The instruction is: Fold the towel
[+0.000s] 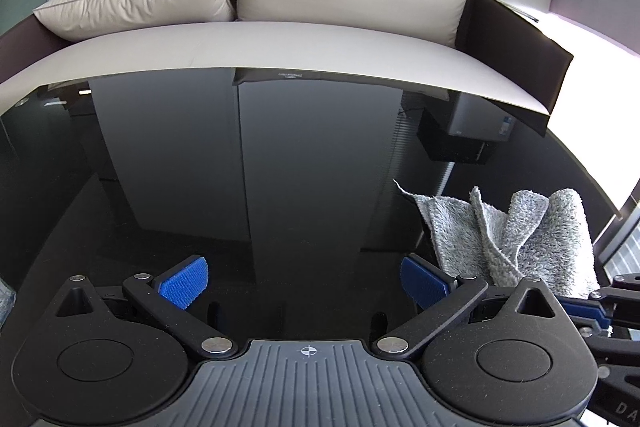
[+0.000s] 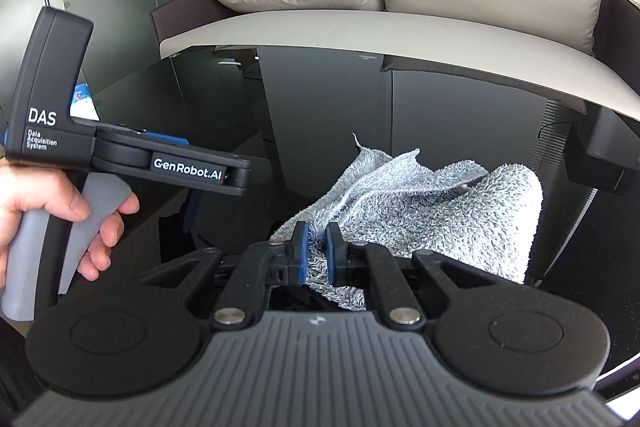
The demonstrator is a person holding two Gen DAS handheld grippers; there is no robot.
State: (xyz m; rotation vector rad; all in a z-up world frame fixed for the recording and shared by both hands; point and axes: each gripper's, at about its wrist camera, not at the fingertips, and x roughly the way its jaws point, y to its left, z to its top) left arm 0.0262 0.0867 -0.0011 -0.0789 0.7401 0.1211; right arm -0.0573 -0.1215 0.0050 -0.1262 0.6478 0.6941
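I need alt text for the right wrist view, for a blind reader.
The right gripper pinches a crumpled grey towel on a glossy black table. At left, a hand holds the left gripper; a beige sofa stands behind.

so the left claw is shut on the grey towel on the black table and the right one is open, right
No, it is the reverse. The right wrist view shows the right claw shut on the towel; the left claw is open over the table.

Left gripper (image 1: 304, 281) spread wide; right gripper (image 2: 316, 251) pinched nearly closed on cloth.
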